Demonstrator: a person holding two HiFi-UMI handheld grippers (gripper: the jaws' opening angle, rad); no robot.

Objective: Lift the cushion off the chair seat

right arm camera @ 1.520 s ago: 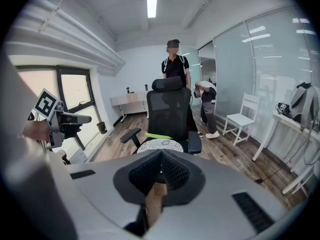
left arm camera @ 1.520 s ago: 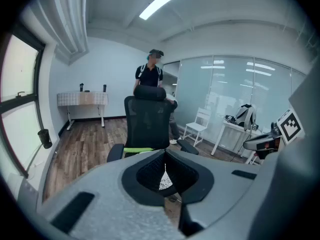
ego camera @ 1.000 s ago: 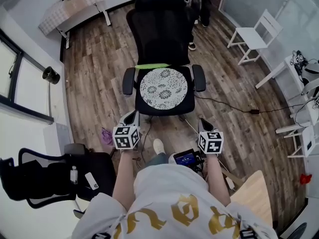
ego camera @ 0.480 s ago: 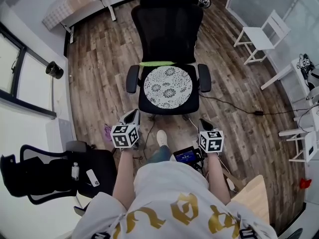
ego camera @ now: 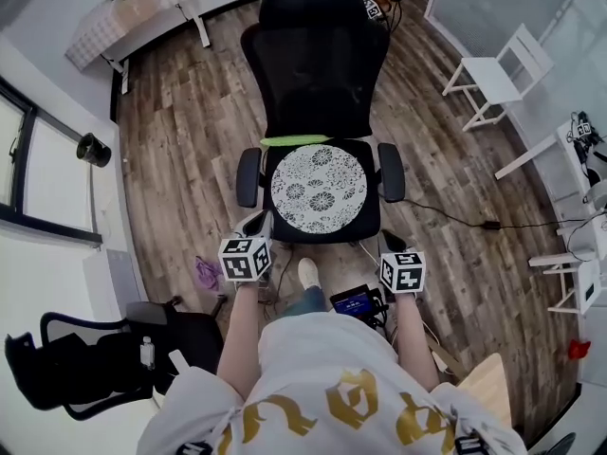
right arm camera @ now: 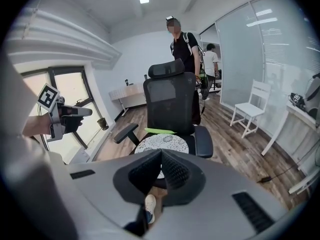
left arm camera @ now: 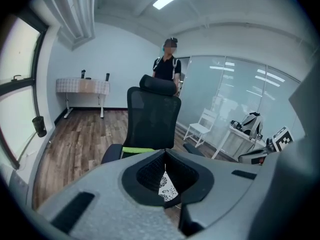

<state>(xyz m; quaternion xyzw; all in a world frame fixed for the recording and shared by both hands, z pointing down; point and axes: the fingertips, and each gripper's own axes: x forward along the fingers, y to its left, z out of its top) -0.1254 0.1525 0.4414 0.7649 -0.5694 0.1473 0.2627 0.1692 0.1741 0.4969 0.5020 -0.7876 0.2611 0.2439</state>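
Note:
A round white cushion (ego camera: 319, 189) with a dark flower print lies flat on the seat of a black office chair (ego camera: 313, 74). A green strip (ego camera: 292, 140) lies at the back of the seat. My left gripper (ego camera: 256, 224) is shut and empty, just short of the seat's front left corner. My right gripper (ego camera: 389, 239) is shut too, in front of the seat's right corner, touching nothing. In the right gripper view the cushion (right arm camera: 162, 144) shows just above the shut right gripper (right arm camera: 161, 154). In the left gripper view a sliver of the cushion (left arm camera: 168, 186) shows below the shut left gripper (left arm camera: 165, 159).
A person (right arm camera: 182, 49) stands behind the chair. A white chair (ego camera: 493, 64) is at the right, a cloth-covered table (ego camera: 142, 8) at the far left. Another black chair (ego camera: 85, 368) lies near my left. A cable (ego camera: 446, 207) and a purple scrap (ego camera: 207, 273) are on the wood floor.
Both grippers have moved forward to the front edge of the chair seat, still shut. The chair and cushion look nearer; the cushion has not moved on the seat.

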